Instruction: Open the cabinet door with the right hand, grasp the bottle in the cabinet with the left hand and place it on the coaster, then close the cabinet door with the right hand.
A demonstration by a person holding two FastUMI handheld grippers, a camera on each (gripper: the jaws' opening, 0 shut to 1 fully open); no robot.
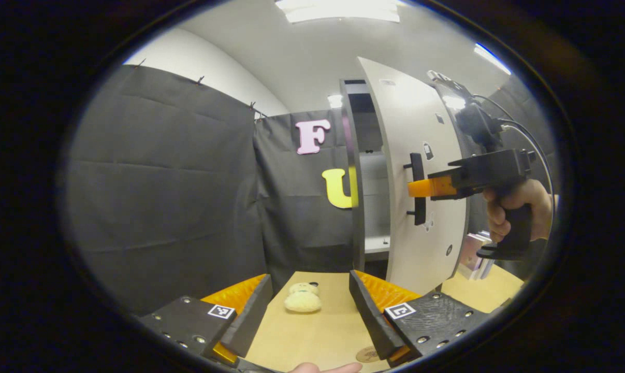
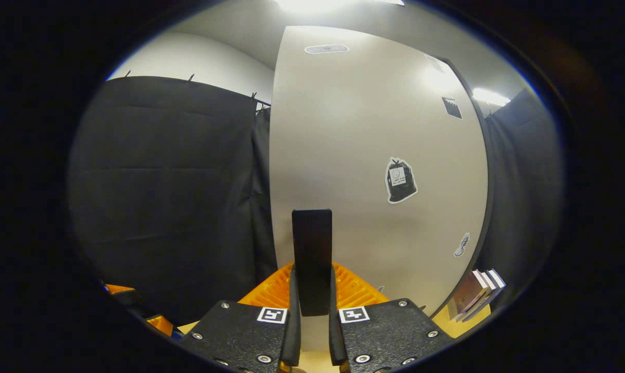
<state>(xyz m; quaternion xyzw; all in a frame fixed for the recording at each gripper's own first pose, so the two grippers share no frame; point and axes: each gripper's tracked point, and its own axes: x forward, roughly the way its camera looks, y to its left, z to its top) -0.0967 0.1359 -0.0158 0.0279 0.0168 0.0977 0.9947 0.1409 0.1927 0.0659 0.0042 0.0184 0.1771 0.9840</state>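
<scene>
R gripper (image 2: 312, 331) is pinched on the door handle (image 2: 312, 259); cabinet door (image 1: 421, 171) part open. Pull in an arc w/ the hinge, grip firm. L gripper (image 1: 309, 311) spread, idle. Bottle not visible; coaster (image 1: 367, 354) near L fingers.

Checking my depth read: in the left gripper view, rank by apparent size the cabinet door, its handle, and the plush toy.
1. White cabinet door
2. Black bar handle
3. Cream plush toy, close to the handle in size
</scene>
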